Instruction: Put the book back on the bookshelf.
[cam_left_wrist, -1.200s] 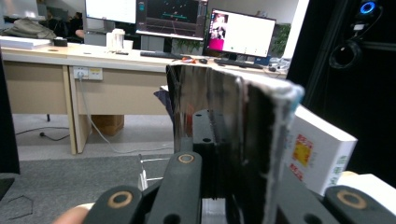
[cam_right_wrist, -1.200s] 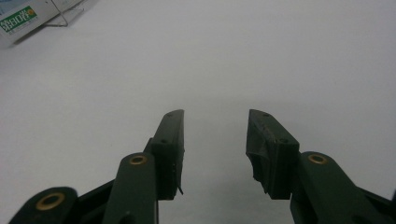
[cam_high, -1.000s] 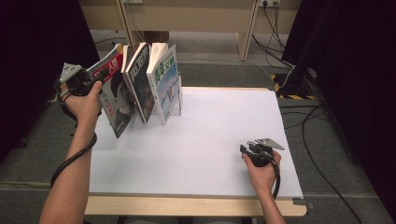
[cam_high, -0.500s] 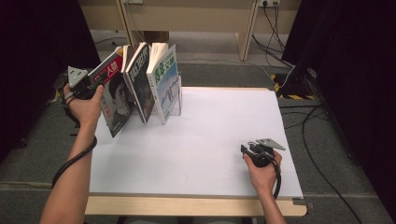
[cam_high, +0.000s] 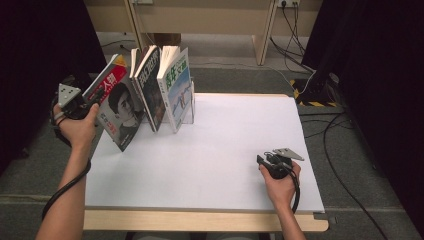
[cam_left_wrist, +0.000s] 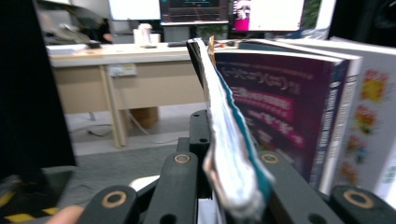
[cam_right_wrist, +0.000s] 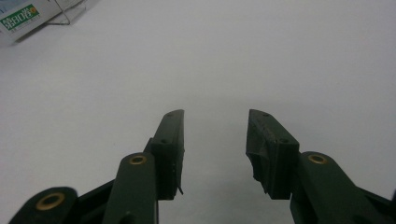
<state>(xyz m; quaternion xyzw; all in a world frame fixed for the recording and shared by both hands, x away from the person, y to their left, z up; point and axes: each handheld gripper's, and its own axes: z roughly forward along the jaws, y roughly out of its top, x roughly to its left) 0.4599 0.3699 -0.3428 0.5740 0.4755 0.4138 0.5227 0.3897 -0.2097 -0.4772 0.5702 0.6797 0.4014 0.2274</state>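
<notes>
Tilted further left off the row since earlier: red-covered book, at bench left edge beside leaning books. Left gripper fingers grasping that book's top edge, just easing open. Right gripper resting on bench, fingers released.

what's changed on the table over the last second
The left gripper, clamped on the red-and-black book with a face on its cover, tipped it further left off the row; its jaws have just been opening slightly. The right gripper and two other standing books stayed put.
</notes>
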